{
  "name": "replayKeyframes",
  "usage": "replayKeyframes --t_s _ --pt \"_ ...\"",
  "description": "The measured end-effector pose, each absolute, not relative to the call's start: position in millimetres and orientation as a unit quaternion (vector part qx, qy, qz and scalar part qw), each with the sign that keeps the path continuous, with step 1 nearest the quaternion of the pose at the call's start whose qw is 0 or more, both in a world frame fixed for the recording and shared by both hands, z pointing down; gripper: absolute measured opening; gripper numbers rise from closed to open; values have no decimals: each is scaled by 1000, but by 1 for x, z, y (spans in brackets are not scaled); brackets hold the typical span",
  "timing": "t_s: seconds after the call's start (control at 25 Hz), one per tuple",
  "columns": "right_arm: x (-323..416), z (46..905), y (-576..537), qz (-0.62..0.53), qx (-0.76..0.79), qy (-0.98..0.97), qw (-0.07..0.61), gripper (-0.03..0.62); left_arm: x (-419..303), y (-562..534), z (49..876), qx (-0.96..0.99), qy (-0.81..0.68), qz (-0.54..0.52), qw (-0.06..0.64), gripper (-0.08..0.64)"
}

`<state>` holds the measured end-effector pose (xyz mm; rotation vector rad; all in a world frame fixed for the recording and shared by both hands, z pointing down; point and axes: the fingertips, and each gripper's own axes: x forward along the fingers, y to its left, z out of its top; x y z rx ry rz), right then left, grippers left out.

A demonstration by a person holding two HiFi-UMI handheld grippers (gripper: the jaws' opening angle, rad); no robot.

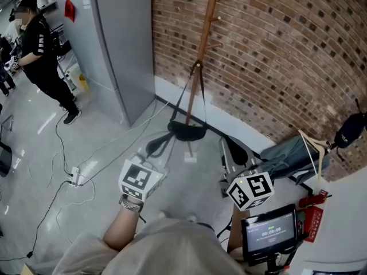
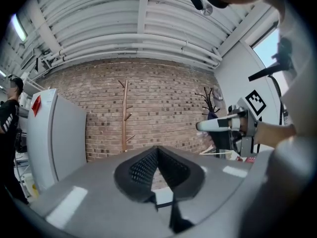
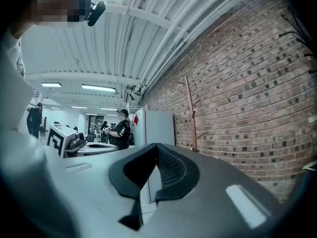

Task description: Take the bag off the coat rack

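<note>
A black bag [image 1: 187, 132] hangs by its long straps from a peg of the wooden coat rack [image 1: 207, 33], which stands against the brick wall. My left gripper [image 1: 156, 146] is shut and empty, low and to the left of the bag, apart from it. To the bag's right, my right gripper [image 1: 234, 151] is also shut and empty. In the left gripper view the closed jaws [image 2: 158, 150] point at the rack [image 2: 124, 117], with the right gripper [image 2: 224, 125] alongside. The right gripper view shows its shut jaws [image 3: 157, 148] and the rack [image 3: 190, 110]; the bag is hidden in both gripper views.
A tall grey cabinet [image 1: 114, 44] stands left of the rack. A person in black [image 1: 40, 50] stands farther left. Cables and a power strip [image 1: 74, 179] lie on the floor. At right are a grey folded frame [image 1: 292, 153], a red extinguisher [image 1: 312, 202] and a small screen [image 1: 269, 231].
</note>
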<state>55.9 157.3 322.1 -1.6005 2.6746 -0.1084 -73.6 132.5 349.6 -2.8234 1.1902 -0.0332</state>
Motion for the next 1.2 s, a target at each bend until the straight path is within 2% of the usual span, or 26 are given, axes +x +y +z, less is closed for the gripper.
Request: replayKeyframes --t_s 0.56,1.2 --pt "5 335 162 -54 -513 857 2 2 -112 132 364 -930 364 -23 37 0" --pt "9 335 114 -37 -520 854 3 2 -114 84 369 -929 367 -17 35 0"
